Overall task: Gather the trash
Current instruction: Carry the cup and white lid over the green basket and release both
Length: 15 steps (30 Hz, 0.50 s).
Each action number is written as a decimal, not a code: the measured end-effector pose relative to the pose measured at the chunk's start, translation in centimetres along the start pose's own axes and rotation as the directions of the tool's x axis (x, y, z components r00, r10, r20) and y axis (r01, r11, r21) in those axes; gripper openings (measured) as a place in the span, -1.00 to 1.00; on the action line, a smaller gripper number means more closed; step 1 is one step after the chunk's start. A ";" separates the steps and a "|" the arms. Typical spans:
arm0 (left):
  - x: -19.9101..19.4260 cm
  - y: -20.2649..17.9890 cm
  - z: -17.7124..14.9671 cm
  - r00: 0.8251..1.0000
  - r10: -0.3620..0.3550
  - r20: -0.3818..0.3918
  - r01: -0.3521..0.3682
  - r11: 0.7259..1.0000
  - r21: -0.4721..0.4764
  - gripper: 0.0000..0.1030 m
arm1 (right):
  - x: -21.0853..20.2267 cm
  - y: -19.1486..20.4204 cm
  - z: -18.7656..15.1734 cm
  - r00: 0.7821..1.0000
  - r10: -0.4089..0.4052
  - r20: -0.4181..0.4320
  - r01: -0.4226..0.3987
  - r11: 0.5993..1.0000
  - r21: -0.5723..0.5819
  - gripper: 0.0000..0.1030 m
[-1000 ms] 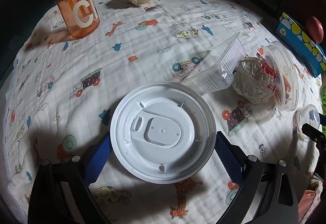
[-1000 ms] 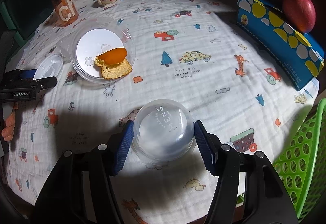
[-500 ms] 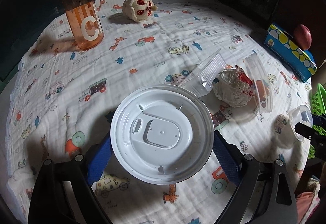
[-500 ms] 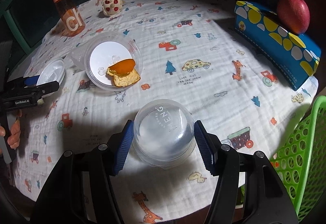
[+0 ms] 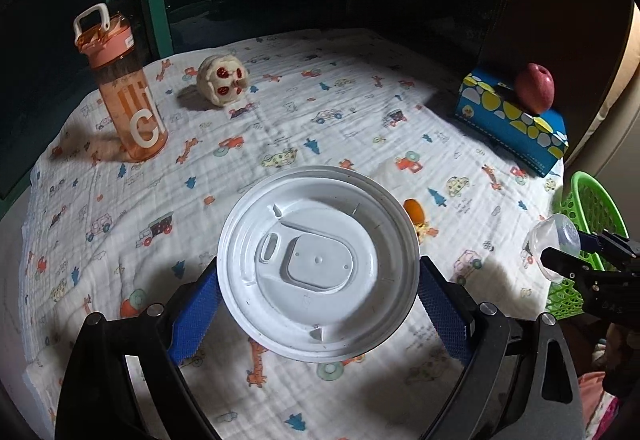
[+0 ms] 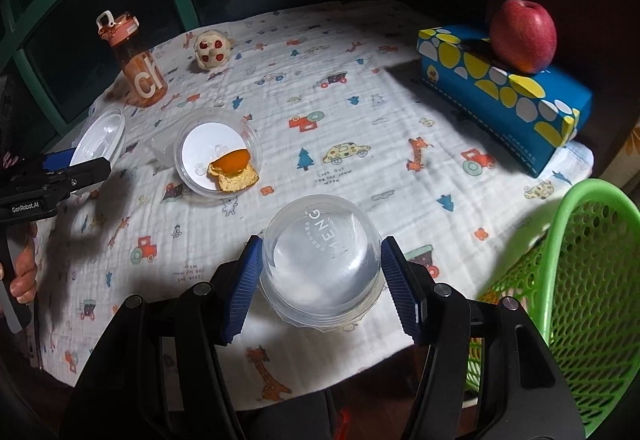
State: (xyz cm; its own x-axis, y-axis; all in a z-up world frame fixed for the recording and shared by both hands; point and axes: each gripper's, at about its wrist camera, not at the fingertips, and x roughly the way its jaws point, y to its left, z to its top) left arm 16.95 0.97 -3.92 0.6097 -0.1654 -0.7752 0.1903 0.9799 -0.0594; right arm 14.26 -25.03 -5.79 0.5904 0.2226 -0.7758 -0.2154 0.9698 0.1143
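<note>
My left gripper (image 5: 319,298) is shut on a round white plastic lid (image 5: 318,262) and holds it above the table; it also shows at the left of the right wrist view (image 6: 98,144). My right gripper (image 6: 322,282) is shut on a clear plastic dome cup (image 6: 322,264), lifted near the table's front edge; it shows at the right of the left wrist view (image 5: 554,244). A clear round container (image 6: 218,156) with food scraps lies on the cloth. The green mesh basket (image 6: 576,280) stands off the table's right edge.
An orange water bottle (image 5: 122,92) and a small cream toy (image 5: 222,80) stand at the back left. A blue patterned box (image 6: 504,96) with a red apple (image 6: 522,34) on it sits at the back right. A printed cloth (image 6: 360,144) covers the table.
Both grippers have risen and pulled back with their loads. The left gripper has moved right, so the lid now hides the clear tray and crumpled wrapper. The green basket has come further into view.
</note>
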 end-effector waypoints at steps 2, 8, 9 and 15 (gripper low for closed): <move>-0.3 -1.5 0.5 1.000 -0.018 0.009 0.018 1.000 0.018 0.74 | -0.7 -0.9 -0.2 1.000 -0.005 0.009 0.005 1.000 0.021 0.17; -0.7 -6.1 1.7 0.997 -0.077 0.026 0.075 0.994 0.074 0.74 | -2.6 -4.0 -1.0 0.999 -0.039 0.032 0.037 0.997 0.074 0.17; -0.7 -6.9 1.8 0.996 -0.087 0.028 0.084 0.993 0.083 0.74 | -3.0 -4.6 -1.2 0.998 -0.049 0.037 0.046 0.995 0.084 0.17; -0.6 -11.9 3.0 0.989 -0.147 0.026 0.142 0.980 0.142 0.74 | -5.2 -7.9 -2.1 0.993 -0.100 0.057 0.091 0.986 0.139 0.17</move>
State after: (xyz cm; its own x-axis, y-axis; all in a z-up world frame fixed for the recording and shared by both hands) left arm 16.61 -10.94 -0.90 0.5948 -0.3102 -0.7417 0.3818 0.9209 -0.0789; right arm 11.28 -34.05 -3.98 0.6526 0.1300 -0.7465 -0.0502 0.9904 0.1286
